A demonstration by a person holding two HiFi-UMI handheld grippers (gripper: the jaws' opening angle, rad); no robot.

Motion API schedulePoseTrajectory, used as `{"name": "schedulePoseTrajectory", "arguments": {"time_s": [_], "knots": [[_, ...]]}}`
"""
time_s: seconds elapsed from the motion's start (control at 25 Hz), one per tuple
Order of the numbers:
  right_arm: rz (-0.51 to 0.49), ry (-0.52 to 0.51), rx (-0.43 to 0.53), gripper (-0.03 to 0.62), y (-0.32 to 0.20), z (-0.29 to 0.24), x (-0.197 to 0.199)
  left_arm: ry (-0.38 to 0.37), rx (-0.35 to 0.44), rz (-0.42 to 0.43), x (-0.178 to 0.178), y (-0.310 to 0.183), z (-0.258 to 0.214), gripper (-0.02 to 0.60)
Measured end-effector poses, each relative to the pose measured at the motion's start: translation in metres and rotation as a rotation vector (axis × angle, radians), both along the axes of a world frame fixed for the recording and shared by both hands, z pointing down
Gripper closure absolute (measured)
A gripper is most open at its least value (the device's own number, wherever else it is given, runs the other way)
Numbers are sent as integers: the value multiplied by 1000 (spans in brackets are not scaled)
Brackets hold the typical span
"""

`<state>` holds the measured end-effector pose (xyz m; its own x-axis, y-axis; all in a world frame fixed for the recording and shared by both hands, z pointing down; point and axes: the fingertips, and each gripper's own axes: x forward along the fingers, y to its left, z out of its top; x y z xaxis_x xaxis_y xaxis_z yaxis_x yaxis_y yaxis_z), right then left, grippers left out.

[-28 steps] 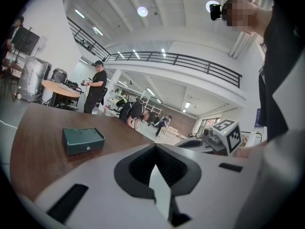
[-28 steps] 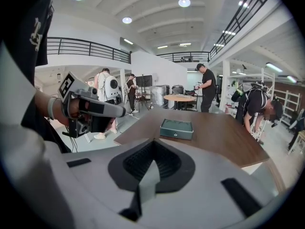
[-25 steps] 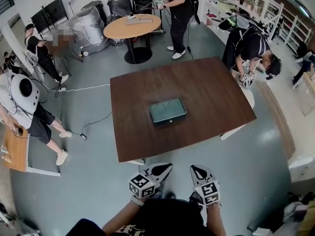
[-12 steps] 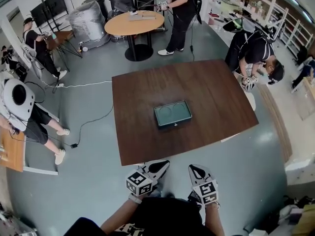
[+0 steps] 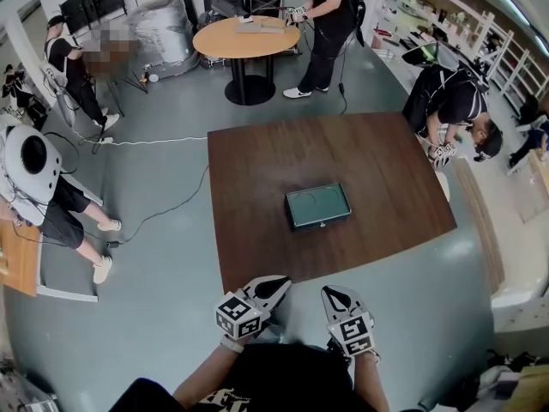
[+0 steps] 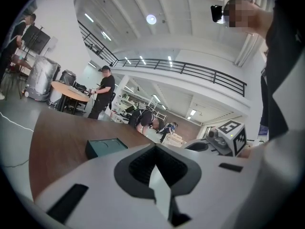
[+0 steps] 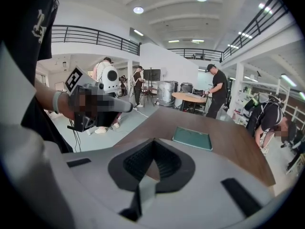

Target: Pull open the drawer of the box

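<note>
A dark green flat box point(image 5: 317, 206) lies on the brown table point(image 5: 257, 178), right of its middle, with a small knob on its near face and its drawer closed. Both grippers hang off the table's near edge, close to my body. The left gripper point(image 5: 276, 286) and the right gripper point(image 5: 334, 296) are shut and hold nothing. In the left gripper view the box point(image 6: 106, 147) sits beyond the closed left gripper point(image 6: 153, 146). The right gripper view shows the box point(image 7: 192, 137) ahead of the closed right gripper point(image 7: 153, 140), well out of reach.
A round wooden table point(image 5: 249, 37) stands at the back with a person beside it. Another person point(image 5: 450, 101) bends over at the table's right edge. A person with a white backpack point(image 5: 34, 166) stands at the left. Cables point(image 5: 163, 213) trail on the grey floor.
The head view has shifted: the table and box now sit further right and lower in the picture. Both grippers stay shut near my body.
</note>
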<state>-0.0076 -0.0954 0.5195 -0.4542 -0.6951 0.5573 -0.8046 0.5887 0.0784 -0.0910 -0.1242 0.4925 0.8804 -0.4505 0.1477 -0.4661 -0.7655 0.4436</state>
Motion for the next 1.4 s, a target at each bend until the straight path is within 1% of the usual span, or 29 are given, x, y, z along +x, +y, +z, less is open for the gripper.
{"name": "schedulePoseTrajectory", "arguments": {"time_s": [0.08,0.2,0.36,0.48,0.56,0.64,0.72,0.76,0.84,0.92,1.04,1.12,1.24,1.32,1.4], "knots": [[-26,17,0,606,-6,-5,-23,9,-4,-16,-21,-5,-4,575],[-71,64,8,606,-9,1,-54,25,-14,-38,-47,-8,6,575],[-121,133,8,606,-10,-2,-78,34,-12,-45,-64,-12,2,575],[-179,200,7,606,-8,-8,-98,58,-28,-87,-91,-12,2,575],[-189,255,20,606,-8,-14,-101,75,-41,-111,-109,-11,9,575],[-166,301,24,606,-11,-24,-92,92,-48,-111,-120,-15,14,575],[-134,347,21,606,-12,-39,-79,106,-53,-82,-119,-21,14,575],[-112,363,21,606,-12,-47,-71,108,-41,-60,-115,-25,11,575],[-61,369,27,606,-16,-58,-53,113,3,-33,-108,-38,-3,575],[-27,373,30,606,-22,-60,-40,129,25,-44,-105,-54,-13,575],[-17,356,26,606,-26,-55,-38,141,22,-74,-107,-64,-10,575],[-19,338,25,606,-34,-49,-42,130,23,-78,-109,-72,-7,575],[-38,317,25,606,-39,-41,-48,102,3,-80,-110,-74,0,575],[-47,277,27,606,-45,-31,-44,81,-12,-89,-103,-78,9,575],[-45,225,28,606,-60,-18,-30,66,-11,-93,-85,-86,13,575]]}}
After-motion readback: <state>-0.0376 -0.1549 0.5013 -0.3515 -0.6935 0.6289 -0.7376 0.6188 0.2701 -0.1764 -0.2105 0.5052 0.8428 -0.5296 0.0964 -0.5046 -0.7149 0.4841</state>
